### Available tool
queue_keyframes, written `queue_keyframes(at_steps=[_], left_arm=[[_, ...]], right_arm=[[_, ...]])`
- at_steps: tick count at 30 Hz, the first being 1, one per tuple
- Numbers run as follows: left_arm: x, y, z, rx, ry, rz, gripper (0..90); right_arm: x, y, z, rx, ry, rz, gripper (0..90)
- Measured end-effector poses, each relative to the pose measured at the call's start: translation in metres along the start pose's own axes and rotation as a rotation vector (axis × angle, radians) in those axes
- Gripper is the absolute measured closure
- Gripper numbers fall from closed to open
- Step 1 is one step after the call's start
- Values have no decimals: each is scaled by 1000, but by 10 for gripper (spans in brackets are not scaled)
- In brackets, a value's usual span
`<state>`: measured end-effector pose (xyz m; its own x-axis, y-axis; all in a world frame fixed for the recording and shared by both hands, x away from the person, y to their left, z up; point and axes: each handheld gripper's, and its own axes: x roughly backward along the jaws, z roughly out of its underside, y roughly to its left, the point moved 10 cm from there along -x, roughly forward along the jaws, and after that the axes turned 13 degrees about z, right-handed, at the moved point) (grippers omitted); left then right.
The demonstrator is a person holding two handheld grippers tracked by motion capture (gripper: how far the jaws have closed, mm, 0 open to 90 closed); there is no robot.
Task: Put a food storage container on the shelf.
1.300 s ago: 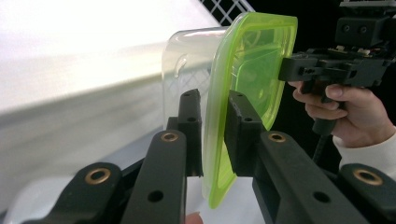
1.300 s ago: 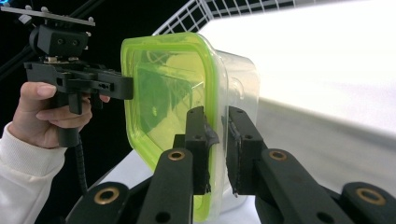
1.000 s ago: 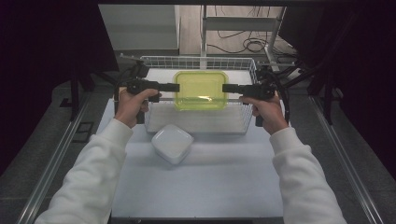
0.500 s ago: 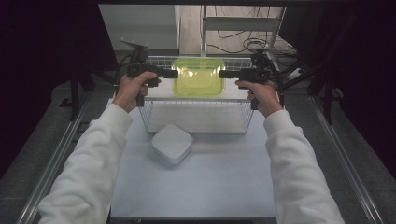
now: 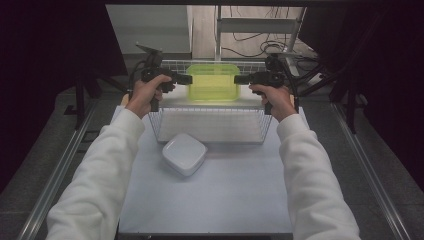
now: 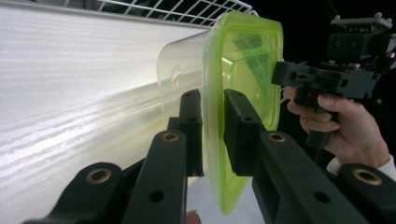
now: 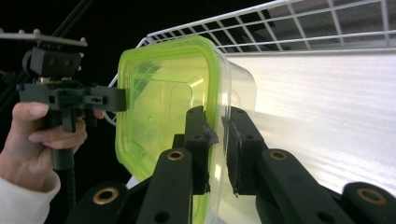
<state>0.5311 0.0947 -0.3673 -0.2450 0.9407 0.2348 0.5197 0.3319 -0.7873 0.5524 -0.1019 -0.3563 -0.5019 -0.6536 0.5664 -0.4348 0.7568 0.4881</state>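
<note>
A clear plastic container with a lime-green lid (image 5: 213, 82) hangs above the far part of the white wire basket (image 5: 210, 140), level in the high view. My left gripper (image 5: 189, 79) is shut on the lid's left rim, and my right gripper (image 5: 237, 79) is shut on its right rim. In the left gripper view the black jaws (image 6: 212, 100) pinch the green lid edge (image 6: 243, 60), with the other gripper (image 6: 280, 72) on the far rim. In the right gripper view my jaws (image 7: 215, 116) clamp the rim of the container (image 7: 159, 93), and the left gripper (image 7: 119, 99) holds the opposite side.
A white rounded square dish (image 5: 184, 154) lies on the white table (image 5: 210, 205) just in front of the basket's left front corner. Basket wire (image 7: 280, 23) runs close behind the container. Dark frames, cables and metal rails surround the table.
Both hands have carried the container away from the person, from over the basket's middle to above its far side. The grips on both rims are unchanged.
</note>
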Motion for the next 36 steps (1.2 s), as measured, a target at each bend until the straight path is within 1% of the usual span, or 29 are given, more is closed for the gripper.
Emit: queue_keyframes(at_steps=[1, 2, 4, 8, 9, 10, 11, 13, 15, 16, 18, 20, 22, 23, 24, 26, 28, 29, 32, 34, 35, 36], left_arm=[[-1, 3, -2, 21, -11, 2, 787], [-2, 5, -3, 32, -16, 1, 787], [-4, 10, -6, 62, -25, -1, 782], [-7, 20, -10, 126, -42, 25, 762], [-8, 22, -11, 133, -47, 30, 758], [-8, 23, -11, 143, -49, 38, 755], [-8, 24, -12, 143, -49, 39, 751], [-8, 25, -12, 141, -51, 43, 747], [-8, 24, -12, 133, -53, 44, 744], [-8, 24, -12, 122, -53, 36, 741], [-8, 24, -12, 93, -55, 10, 722], [-8, 26, -12, 72, -57, -21, 675], [-6, 27, -11, 65, -59, -31, 620], [-5, 28, -12, 57, -63, -42, 597], [-4, 28, -12, 48, -68, -53, 567], [-3, 26, -13, 29, -76, -60, 488], [0, 24, -13, -13, -77, -77, 439], [1, 22, -13, -22, -80, -79, 409], [7, 19, -14, -65, -90, -101, 363], [11, 14, -13, -92, -100, -105, 345], [13, 10, -13, -102, -107, -101, 343], [15, 8, -12, -122, -103, -109, 342]], right_arm=[[-2, -1, -1, -7, 5, 11, 774], [-5, -2, -2, -26, 12, 27, 767], [-10, -5, -3, -42, 25, 51, 751], [-20, -11, -6, -101, 35, 75, 730], [-22, -12, -6, -124, 35, 77, 725], [-23, -13, -7, -130, 33, 76, 723], [-24, -14, -7, -146, 32, 74, 720], [-25, -15, -7, -155, 30, 71, 718], [-25, -15, -7, -156, 28, 69, 717], [-25, -15, -7, -160, 27, 69, 716], [-25, -15, -7, -166, 19, 72, 712], [-25, -14, -6, -170, 14, 80, 704], [-25, -13, -6, -167, 6, 77, 658], [-25, -13, -6, -163, 3, 79, 617], [-25, -12, -7, -164, -6, 85, 572], [-24, -11, -8, -149, -26, 102, 499], [-23, -9, -8, -138, -34, 113, 435], [-21, -8, -9, -134, -42, 110, 407], [-16, -5, -10, -120, -64, 124, 360], [-10, -3, -11, -96, -79, 139, 347], [-8, -1, -11, -85, -84, 138, 344], [-4, 2, -11, -70, -91, 130, 340]])
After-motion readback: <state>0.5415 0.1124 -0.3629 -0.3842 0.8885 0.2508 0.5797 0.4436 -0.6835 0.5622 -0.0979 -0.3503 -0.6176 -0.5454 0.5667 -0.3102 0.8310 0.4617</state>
